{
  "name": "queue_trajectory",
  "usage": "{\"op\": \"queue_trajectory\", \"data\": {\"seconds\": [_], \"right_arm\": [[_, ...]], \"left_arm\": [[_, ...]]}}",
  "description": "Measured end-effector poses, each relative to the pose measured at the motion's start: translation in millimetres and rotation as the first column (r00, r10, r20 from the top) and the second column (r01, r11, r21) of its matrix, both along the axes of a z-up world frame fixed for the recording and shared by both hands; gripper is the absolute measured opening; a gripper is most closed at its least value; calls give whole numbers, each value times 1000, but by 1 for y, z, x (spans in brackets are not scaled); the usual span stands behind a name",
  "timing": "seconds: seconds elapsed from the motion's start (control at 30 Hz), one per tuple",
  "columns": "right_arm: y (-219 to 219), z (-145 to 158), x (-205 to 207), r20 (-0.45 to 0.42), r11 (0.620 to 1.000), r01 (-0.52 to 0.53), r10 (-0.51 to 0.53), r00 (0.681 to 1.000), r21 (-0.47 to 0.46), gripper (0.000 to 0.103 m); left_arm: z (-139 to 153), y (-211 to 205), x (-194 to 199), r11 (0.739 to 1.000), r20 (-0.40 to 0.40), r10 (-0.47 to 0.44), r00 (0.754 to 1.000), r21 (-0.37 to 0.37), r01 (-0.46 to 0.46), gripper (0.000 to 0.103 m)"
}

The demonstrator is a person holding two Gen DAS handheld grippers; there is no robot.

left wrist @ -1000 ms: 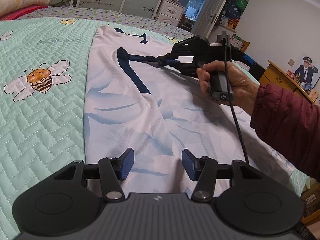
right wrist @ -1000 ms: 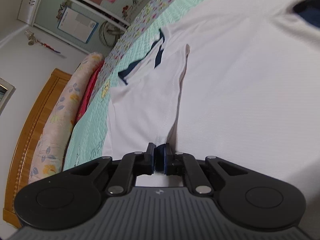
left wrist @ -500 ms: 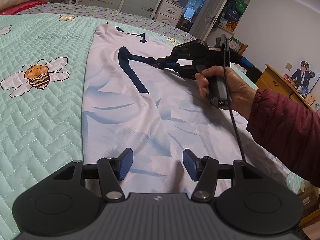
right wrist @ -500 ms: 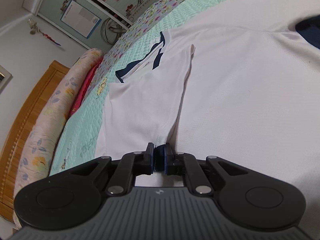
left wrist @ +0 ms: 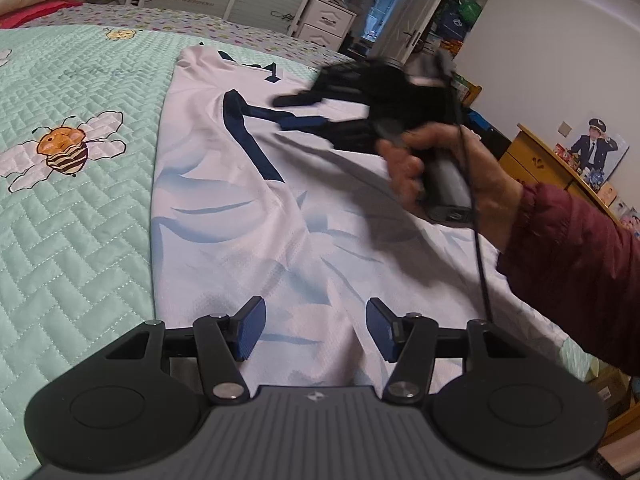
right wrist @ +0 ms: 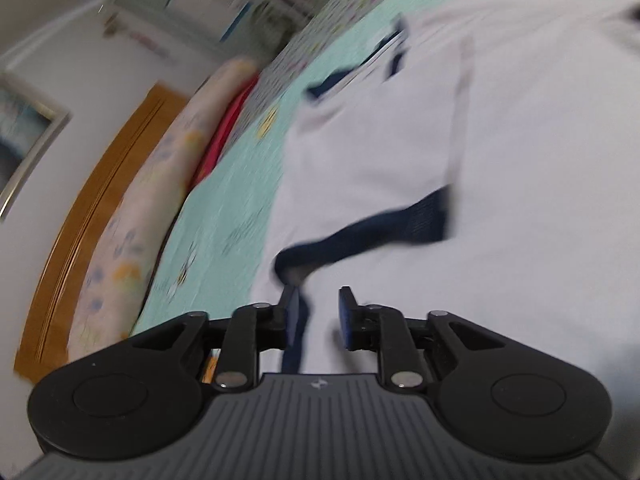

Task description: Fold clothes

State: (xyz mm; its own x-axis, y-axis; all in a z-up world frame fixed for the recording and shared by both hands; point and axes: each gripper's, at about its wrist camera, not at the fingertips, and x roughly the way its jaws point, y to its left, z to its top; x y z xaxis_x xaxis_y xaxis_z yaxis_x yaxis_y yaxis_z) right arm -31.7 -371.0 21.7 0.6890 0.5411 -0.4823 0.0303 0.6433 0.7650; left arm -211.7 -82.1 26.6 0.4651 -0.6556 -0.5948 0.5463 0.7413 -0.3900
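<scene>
R gripper [right wrist: 316, 314] just let go of navy sleeve cuff [right wrist: 360, 236]; jaws have been opening, cuff edge between them.
Shirt [left wrist: 248, 216] runs lengthwise away from L gripper [left wrist: 314, 328], open over hem at bed's [left wrist: 72, 200] near edge.

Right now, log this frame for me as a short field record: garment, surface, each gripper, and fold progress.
garment: white shirt with navy trim, lying on the bed
surface: mint quilted bedspread with bee print
sleeve: navy-cuffed sleeve folded in over the shirt body
left gripper: open, hovering over the shirt hem, nothing held
right gripper: jaws just been opening, navy cuff edge loose between them, not pinched
fold progress: partly folded, not finished
</scene>
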Motion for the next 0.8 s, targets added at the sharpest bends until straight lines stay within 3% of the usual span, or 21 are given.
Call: {"op": "queue_trajectory", "data": {"seconds": [0.07, 0.13, 0.2, 0.23, 0.27, 0.4, 0.6, 0.73, 0.8], "right_arm": [[13, -1, 9, 12, 1000, 3, -3, 1000, -15, 38], [23, -6, 21, 6, 999, -28, 28, 1000, -24, 38], [32, -9, 28, 0, 996, -71, 72, 997, -57, 24], [35, -8, 29, -5, 991, -75, 75, 997, -109, 1], [36, -8, 28, -10, 986, -75, 74, 997, -151, 0], [29, -7, 21, 5, 981, -65, 68, 998, -184, 0], [17, -11, 20, -33, 993, -84, 82, 996, -84, 5], [10, 8, 8, 5, 992, -24, 25, 1000, -127, 15], [6, 13, 5, 14, 995, -27, 28, 999, -101, 15]], "left_arm": [[-1, 2, 1, 1000, -4, -7, 1000, -6, 7, 59], [-1, 3, 3, 1000, -8, -12, 1000, -11, 12, 59], [-2, 4, 3, 1000, -8, -20, 1000, -12, 20, 59], [-2, 4, 3, 1000, -6, -24, 1000, -12, 24, 59], [-3, 5, 2, 999, -5, -29, 1000, -13, 29, 59], [-3, 7, 5, 999, -14, -30, 999, -24, 30, 59], [1, 8, 7, 999, -23, -39, 999, -13, 39, 59], [16, 17, 15, 991, -42, -24, 999, -130, 18, 59], [25, 21, 20, 980, -43, -13, 999, -199, 4, 59]]}}
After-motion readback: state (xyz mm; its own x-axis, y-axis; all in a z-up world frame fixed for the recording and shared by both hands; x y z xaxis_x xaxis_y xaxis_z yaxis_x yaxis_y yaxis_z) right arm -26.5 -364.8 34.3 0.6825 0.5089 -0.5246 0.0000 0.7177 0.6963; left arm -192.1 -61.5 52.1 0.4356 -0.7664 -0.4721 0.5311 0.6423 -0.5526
